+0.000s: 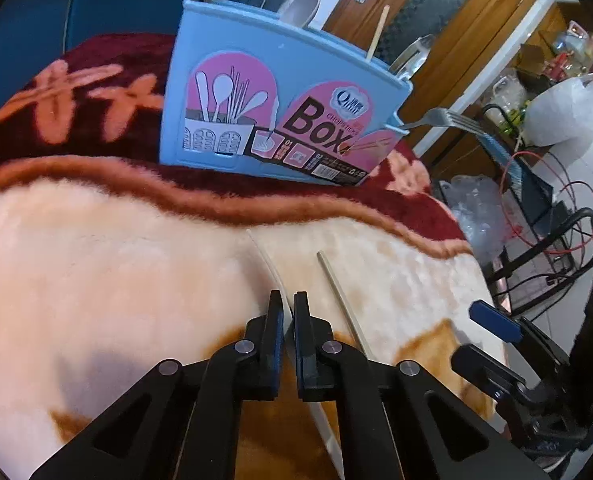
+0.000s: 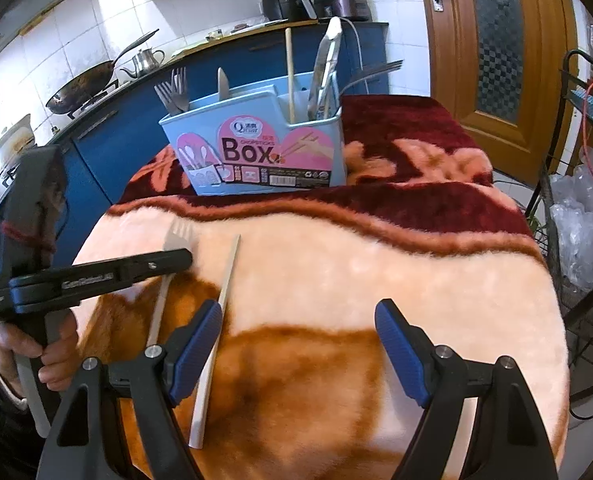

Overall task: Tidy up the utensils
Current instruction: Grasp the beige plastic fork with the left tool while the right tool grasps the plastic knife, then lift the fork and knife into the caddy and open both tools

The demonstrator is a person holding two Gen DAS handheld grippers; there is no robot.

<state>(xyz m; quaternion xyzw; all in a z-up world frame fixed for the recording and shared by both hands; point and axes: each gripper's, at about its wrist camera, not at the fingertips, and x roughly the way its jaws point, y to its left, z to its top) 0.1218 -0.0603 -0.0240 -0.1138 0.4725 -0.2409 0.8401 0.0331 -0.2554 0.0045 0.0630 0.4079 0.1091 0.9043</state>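
A blue utensil box (image 1: 272,104) (image 2: 256,148) stands at the back of the blanket-covered table, holding forks, tongs, a spoon and a chopstick. A fork (image 2: 176,240) with a pale handle and a pale chopstick (image 2: 228,272) (image 1: 340,292) lie on the blanket. My left gripper (image 1: 288,300) (image 2: 184,258) is shut on the fork's handle (image 1: 268,264), just behind its head. My right gripper (image 2: 298,328) is open and empty, low over the blanket; its left finger (image 2: 200,344) sits beside the chopstick.
The table is covered by a fluffy cream, orange and dark red blanket (image 2: 376,264). A black wire rack (image 1: 536,248) with bags and red cables stands to the right. A blue kitchen counter (image 2: 96,140) with a wok lies behind.
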